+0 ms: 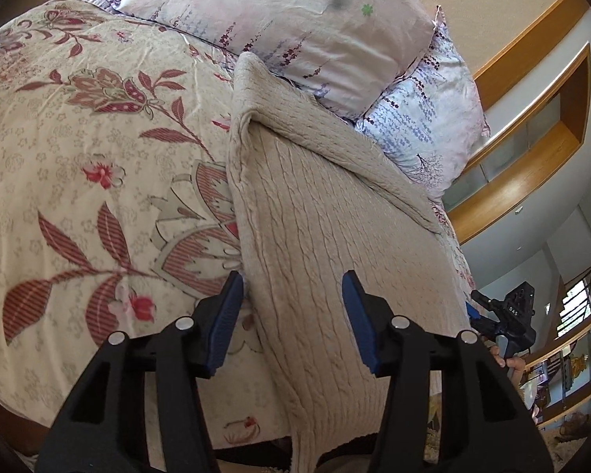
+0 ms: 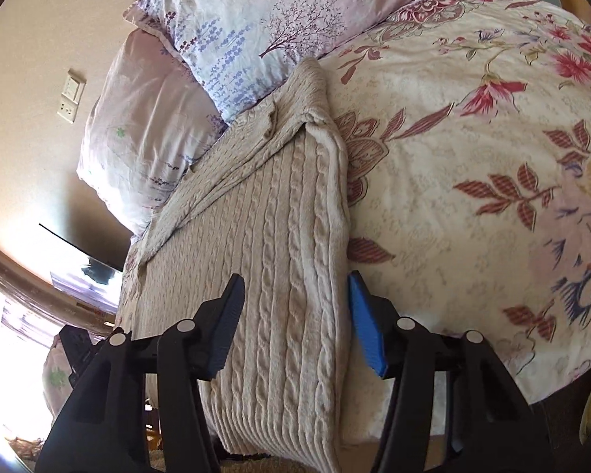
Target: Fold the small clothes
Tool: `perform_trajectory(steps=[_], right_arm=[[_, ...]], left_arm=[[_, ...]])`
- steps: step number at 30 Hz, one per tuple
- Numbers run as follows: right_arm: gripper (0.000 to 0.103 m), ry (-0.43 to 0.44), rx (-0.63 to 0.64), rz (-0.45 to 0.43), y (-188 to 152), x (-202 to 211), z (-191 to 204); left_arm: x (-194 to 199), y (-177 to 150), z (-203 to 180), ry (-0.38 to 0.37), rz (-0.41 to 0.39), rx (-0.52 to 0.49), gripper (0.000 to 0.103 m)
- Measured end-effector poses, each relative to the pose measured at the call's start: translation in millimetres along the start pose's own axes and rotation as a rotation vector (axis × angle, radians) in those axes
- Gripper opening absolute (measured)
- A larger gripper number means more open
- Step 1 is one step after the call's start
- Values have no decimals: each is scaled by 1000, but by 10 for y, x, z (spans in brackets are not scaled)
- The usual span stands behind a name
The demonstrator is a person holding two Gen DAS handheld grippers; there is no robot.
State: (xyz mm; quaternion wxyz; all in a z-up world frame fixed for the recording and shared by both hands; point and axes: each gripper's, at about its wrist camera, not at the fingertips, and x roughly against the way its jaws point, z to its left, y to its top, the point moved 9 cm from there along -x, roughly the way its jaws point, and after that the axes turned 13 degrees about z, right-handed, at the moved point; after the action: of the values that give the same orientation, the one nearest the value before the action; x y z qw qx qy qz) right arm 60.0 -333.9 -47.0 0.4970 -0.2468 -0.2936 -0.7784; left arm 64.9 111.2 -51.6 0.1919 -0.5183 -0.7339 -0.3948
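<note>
A beige cable-knit sweater lies on the floral bedspread, with a sleeve folded across its upper part. It also shows in the right wrist view. My left gripper is open, its blue pads straddling the sweater's left edge near the hem. My right gripper is open, its pads straddling the sweater's right edge near the hem. Neither holds cloth. The right gripper also shows at the far side of the sweater in the left wrist view.
Two lavender floral pillows lie at the head of the bed beyond the sweater. The bedspread stretches wide beside it. A wall with a switch plate and wooden shelving surround the bed.
</note>
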Motion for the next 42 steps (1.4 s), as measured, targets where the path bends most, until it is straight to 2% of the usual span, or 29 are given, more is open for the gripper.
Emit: perform_trajectory(steps=[4,8,11,18,22,24,28,32,37,42], right_arm=[[39,99,12,36,-202,-15,92],[37,197,28,44,-380,9,200],[36,261,26,69,-505,-16,262],[32,250,71,105,-706,-36,345],[12,205,106,88,-712,-15,388],[9,191,127,59,-679,26,444],[8,155,201,-30,-546,182,623],[8,103,277,-153,-334,393,801],[8,19,321,-305,20,636,910],[8,-54,361,-412,410,720,1074]], left_arm=[[3,-184,-92,-48,10,-3,39],[-4,-378,-214,-107,33,-19,36],[-62,-519,-264,-169,78,0,33],[-90,-709,-374,-188,121,-20,26],[-128,-746,-382,-159,137,-29,12],[-121,-735,-372,-146,132,-33,7],[-65,-623,-404,-123,104,-59,7],[91,-363,-436,-90,44,-83,6],[330,130,-477,-17,-68,-124,6],[476,734,-550,63,-177,-140,6]])
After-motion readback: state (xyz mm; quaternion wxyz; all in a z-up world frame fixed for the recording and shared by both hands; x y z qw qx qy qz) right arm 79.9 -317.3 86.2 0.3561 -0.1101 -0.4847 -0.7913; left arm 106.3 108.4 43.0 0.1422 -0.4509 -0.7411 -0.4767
